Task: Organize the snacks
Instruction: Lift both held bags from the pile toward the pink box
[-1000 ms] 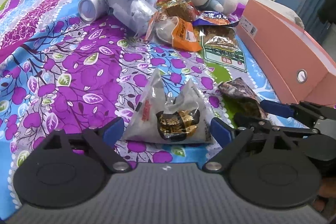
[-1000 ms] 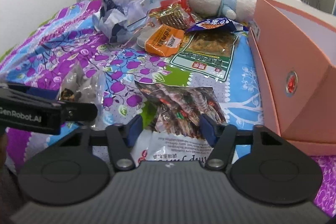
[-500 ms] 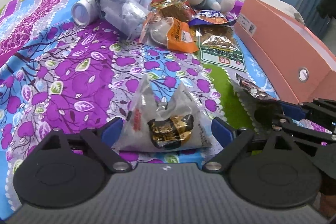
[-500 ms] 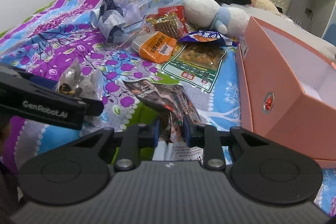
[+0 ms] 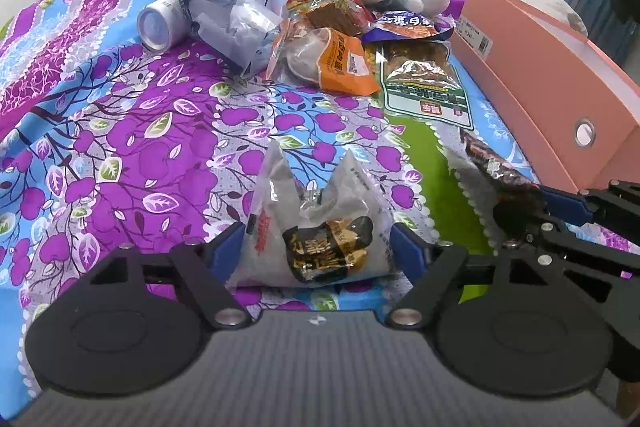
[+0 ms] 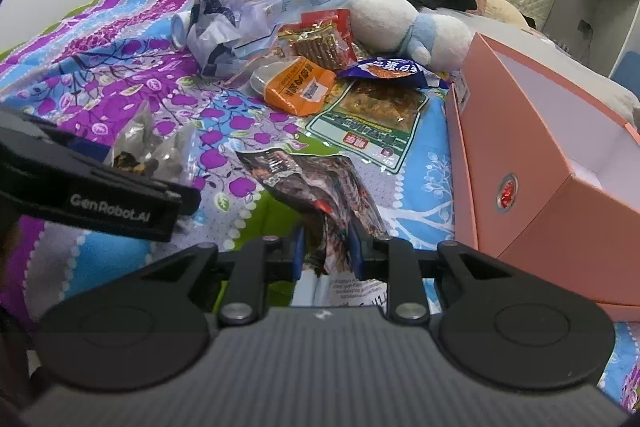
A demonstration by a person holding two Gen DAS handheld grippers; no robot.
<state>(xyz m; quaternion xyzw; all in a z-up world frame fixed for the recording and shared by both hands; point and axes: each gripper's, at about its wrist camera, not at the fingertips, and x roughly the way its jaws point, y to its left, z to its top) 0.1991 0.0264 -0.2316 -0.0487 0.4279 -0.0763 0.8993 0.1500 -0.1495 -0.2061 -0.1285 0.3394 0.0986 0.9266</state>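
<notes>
Right wrist view, taken by size: shows one flowered bedspread [image 6: 120,75] under everything, then one open pink box [image 6: 520,147] at the right, white inside with nothing visible in it. Next down, counts one white-and-blue plush toy [image 6: 384,19] at the far side, one crumpled clear plastic bag [image 6: 240,7] to its left, and one white tub [image 5: 156,23] lying on its side against that bag. Then six snack packets: one flat green-bordered packet [image 6: 372,115] just left of the box, one dark printed packet [image 6: 320,183] near centre, one clear triangular packet [image 5: 316,227] near left, one orange packet [image 6: 300,87], one purple packet [image 6: 392,71] and one red-topped packet [image 6: 320,39] heaped at the far middle. Smallest, two tongs. As for the right gripper [image 6: 326,247]: stood spread either side of the dark printed packet a second ago, now pinches its near end, with that end crumpled up between the pads. As for the left gripper [image 5: 316,251]: brackets the clear triangular packet and is closing, pads at its edges but not visibly squeezing yet. Probably means one snack secured and ready to go right into the box, a second nearly caught, four more waiting in the far heap.
</notes>
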